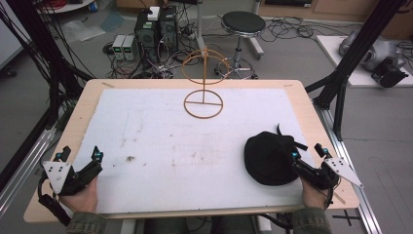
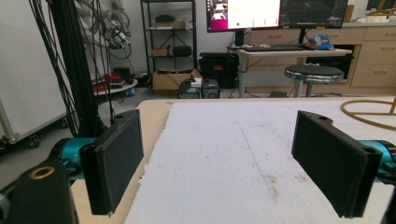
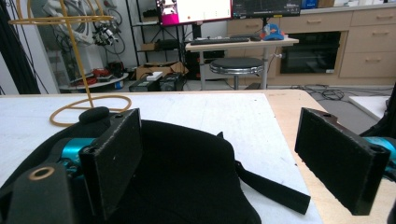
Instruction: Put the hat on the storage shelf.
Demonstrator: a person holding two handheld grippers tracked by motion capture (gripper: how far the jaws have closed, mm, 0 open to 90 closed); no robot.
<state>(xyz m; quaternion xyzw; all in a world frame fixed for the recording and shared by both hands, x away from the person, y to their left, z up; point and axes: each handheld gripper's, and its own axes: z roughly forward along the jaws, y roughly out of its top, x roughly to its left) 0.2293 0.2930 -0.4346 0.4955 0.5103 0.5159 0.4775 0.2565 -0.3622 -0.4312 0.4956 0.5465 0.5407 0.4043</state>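
We see the left gripper at the near left corner of the table, held from below by the person's left hand. Its jaws stand wide apart with nothing between them; in the left gripper view the left gripper shows only the bare white mat in the gap, with the table's wooden edge under its left jaw.

The right gripper sits at the near right, held by the right hand, and its jaws are also spread wide and grip nothing. From above, its inner jaw reaches the right edge of a black cap that lies on the mat. In the right gripper view the right gripper has its left jaw over the black cap, though we cannot tell whether it touches the fabric, while the other jaw hangs clear over the bare wood to the side. A black strap runs out from the cap across the mat toward that open jaw.

Toward the far edge of the mat stands a yellow wire stand: a flat ring on the mat, an upright rod, and a second ring on top. It holds nothing. It is well apart from the cap and both grippers, and we also see the stand behind the cap in the right gripper view.
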